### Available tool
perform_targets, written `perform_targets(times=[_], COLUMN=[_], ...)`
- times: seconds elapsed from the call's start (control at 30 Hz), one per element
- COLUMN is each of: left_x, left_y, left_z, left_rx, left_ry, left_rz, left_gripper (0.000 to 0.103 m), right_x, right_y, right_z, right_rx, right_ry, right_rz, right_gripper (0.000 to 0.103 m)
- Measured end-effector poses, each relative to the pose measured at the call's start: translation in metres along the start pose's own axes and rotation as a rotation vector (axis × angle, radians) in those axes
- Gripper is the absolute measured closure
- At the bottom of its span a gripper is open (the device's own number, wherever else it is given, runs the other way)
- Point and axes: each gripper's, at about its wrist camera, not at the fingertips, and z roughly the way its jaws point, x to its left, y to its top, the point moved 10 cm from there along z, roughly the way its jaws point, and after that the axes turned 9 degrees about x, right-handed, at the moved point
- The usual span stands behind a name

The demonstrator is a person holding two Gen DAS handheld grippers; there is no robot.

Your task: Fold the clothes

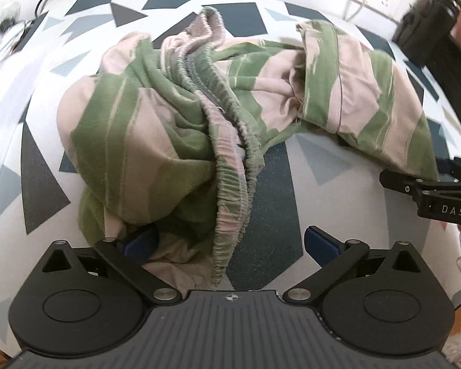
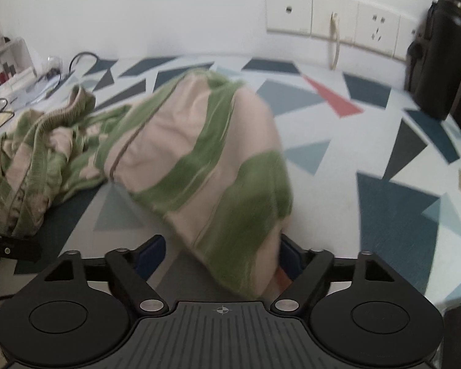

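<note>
Loosely crumpled shorts (image 1: pixel 181 117) — waistband (image 1: pixel 230 184) running near-to-far

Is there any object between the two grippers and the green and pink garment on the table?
Nothing visible does. The left gripper stands open right at the garment's gathered waistband, and the right gripper stands open with the garment's other end between its fingers. Only the patterned tablecloth lies around it.

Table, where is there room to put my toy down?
Bare cloth lies right of the green-and-pink garment, up to the black bottle, and near the edge between its two lumps. The far left corner is crowded with cables and boxes.
</note>
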Motion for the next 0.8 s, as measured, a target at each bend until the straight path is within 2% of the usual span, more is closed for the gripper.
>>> perform_targets(times=[0.17,0.27,0.8], left_x=[-0.005,-0.008,-0.008], left_y=[-0.002,-0.003,0.002], left_z=[0.004,0.006,0.008], left_rx=[0.007,0.009,-0.002], left_ry=[0.05,0.087,0.108], left_rz=[0.055,0.092,0.061], left_gripper=[0.0,0.0,0.0], right_x=[0.01,0.013,0.013], right_y=[-0.005,-0.009,-0.009], right_z=[0.004,0.006,0.007], right_rx=[0.014,0.02,0.004], right_ry=[-0.025,-0.034,-0.039], right_rz=[-0.071,-0.099,-0.113], right_gripper=[0.007,0.001,0.001])
